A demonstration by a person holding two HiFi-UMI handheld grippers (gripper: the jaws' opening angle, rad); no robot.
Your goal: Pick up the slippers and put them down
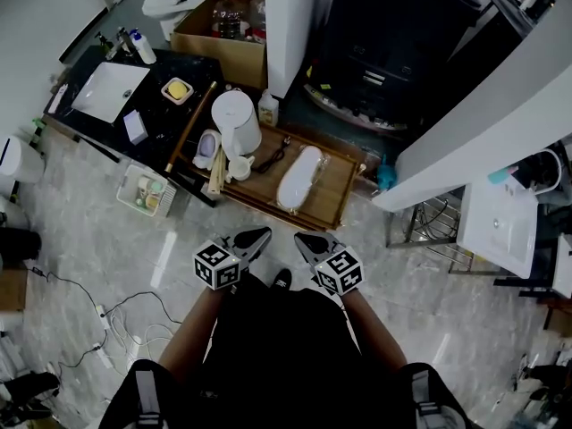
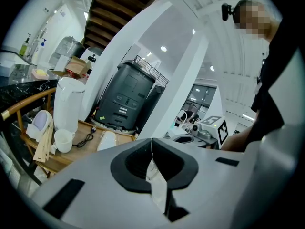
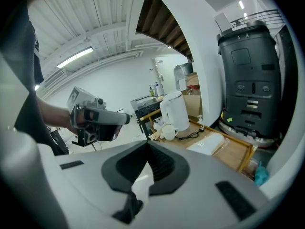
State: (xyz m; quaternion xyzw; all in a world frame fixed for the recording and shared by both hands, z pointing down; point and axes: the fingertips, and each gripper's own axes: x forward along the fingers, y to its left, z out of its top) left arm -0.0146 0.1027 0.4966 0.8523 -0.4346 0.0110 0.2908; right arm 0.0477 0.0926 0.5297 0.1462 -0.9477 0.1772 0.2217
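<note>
A pair of white slippers (image 1: 299, 175) in clear wrap lies on a low wooden tray (image 1: 338, 195) ahead of me; the pair also shows in the left gripper view (image 2: 107, 140) and the right gripper view (image 3: 213, 142). My left gripper (image 1: 255, 237) and right gripper (image 1: 308, 239) hover side by side over the floor, short of the tray's near edge. Both point toward the tray. In their own views the left gripper (image 2: 152, 140) and the right gripper (image 3: 147, 141) are shut with nothing between the jaws. The left gripper (image 3: 97, 118) also appears in the right gripper view.
On the tray stand a white kettle (image 1: 236, 121), a white cup (image 1: 239, 166) and a black cable (image 1: 273, 155). A black counter with a sink (image 1: 112, 89) is at far left, a white basket (image 1: 147, 190) below it. A black machine (image 1: 393, 52) stands behind; loose cables (image 1: 116, 315) lie on the floor.
</note>
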